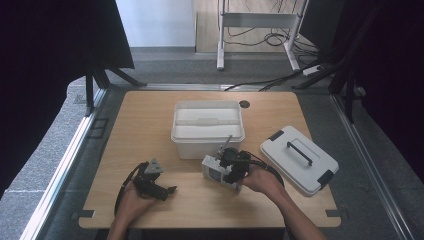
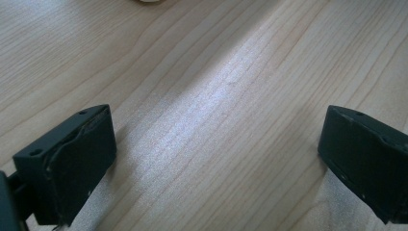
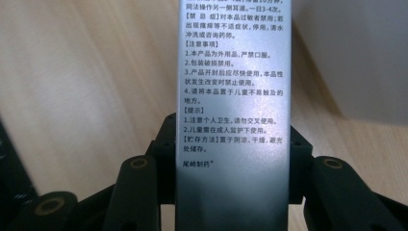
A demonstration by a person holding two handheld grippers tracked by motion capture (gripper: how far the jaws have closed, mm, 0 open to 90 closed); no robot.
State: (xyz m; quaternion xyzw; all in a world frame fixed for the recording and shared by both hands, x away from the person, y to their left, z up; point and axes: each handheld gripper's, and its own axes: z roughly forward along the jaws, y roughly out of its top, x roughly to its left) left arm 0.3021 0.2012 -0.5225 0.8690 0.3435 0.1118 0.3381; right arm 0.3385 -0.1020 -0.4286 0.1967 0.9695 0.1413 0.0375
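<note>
A: Pale wooden tabletop (image 1: 150, 125), a white plastic bin (image 1: 208, 129) at the far middle, and its flat handled lid (image 1: 298, 159) lying to the right.

B: The carton (image 3: 233, 110)?

A: Between the right gripper (image 1: 231, 167) fingers (image 3: 134, 192), which clamp its sides just near the bin.

B: Its print?

A: Legible in the right gripper view; glossy, silvery, rectangular. The left gripper (image 1: 150, 181) fingers (image 2: 72, 163) stand wide apart, holding nothing.
</note>
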